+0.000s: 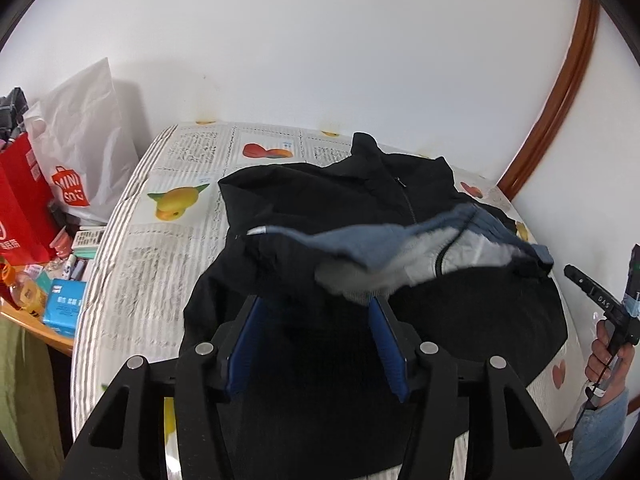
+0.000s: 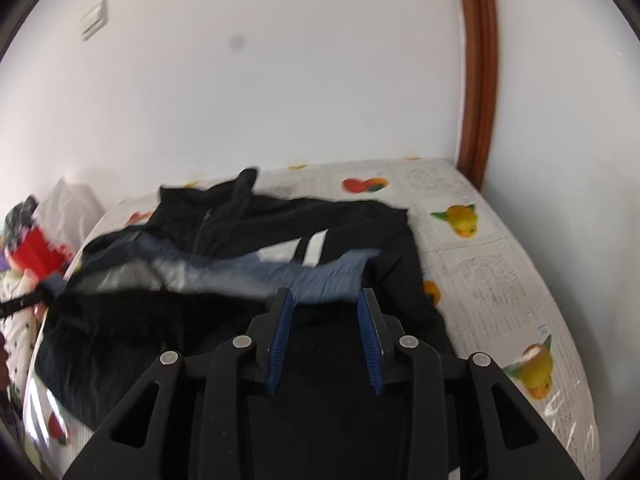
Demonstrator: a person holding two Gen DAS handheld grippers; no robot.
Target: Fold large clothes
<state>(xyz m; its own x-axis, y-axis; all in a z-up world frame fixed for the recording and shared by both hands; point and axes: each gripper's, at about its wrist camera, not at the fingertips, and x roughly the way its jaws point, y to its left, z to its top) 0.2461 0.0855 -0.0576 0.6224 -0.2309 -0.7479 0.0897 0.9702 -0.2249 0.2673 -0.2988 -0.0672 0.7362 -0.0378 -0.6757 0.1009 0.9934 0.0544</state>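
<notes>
A black zip-up jacket (image 1: pixel 328 200) lies spread on the bed, collar toward the wall; it also shows in the right wrist view (image 2: pixel 248 220). Its bottom part is turned up, showing a blue and grey lining band (image 1: pixel 380 248) (image 2: pixel 280 272) blurred with motion across the middle. My left gripper (image 1: pixel 314 304) is open, its blue pads wide apart over the black fabric, with the band's edge just past its tips. My right gripper (image 2: pixel 325 298) is open too, with the blue hem just in front of its tips. The right gripper and the hand holding it show in the left wrist view (image 1: pixel 600 300).
The bed (image 1: pixel 160 248) has a fruit-print cover (image 2: pixel 500 264). A side table (image 1: pixel 44 328) at the left holds red and white shopping bags (image 1: pixel 76 152), boxes and small items. White walls stand behind, with a brown wooden frame (image 2: pixel 476 80) at the right.
</notes>
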